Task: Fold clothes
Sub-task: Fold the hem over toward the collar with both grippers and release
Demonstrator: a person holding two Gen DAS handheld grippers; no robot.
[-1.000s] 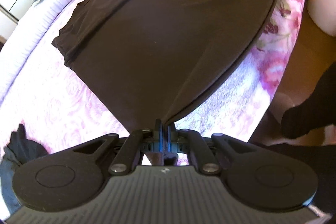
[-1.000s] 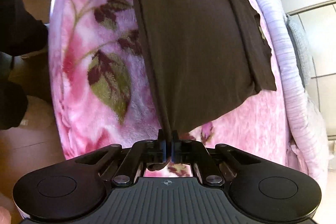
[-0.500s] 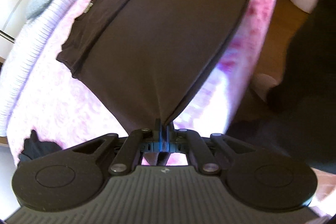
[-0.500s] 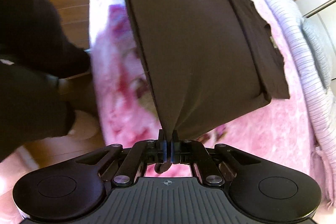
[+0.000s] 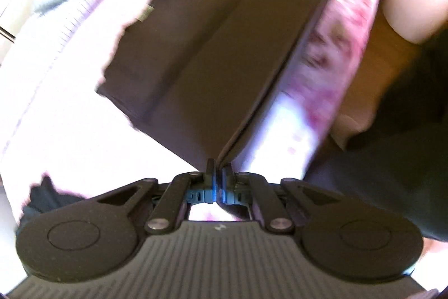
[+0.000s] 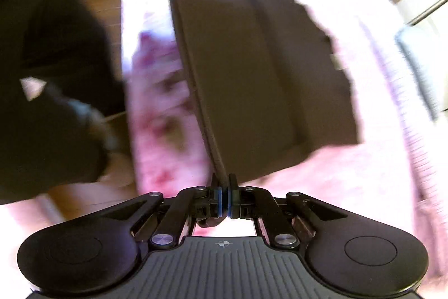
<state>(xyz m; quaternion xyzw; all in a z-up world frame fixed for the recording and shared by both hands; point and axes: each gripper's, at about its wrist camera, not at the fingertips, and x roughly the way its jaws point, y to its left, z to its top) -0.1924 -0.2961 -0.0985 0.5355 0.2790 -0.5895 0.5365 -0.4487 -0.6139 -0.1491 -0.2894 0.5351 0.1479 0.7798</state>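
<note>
Garment [image 5: 212, 69] hem between both down-tilted grippers

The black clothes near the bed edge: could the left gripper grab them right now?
Probably not yet. The left gripper is shut on the brown shirt, so it has no free grip. The black clothes lie uncovered on the pink blanket nearby.

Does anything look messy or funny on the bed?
Only a little. A dark crumpled garment lies bunched at the edge of the pink flowery blanket. The dark brown shirt is just mid-fold, its edge pinched taut between the left gripper and right gripper.
</note>
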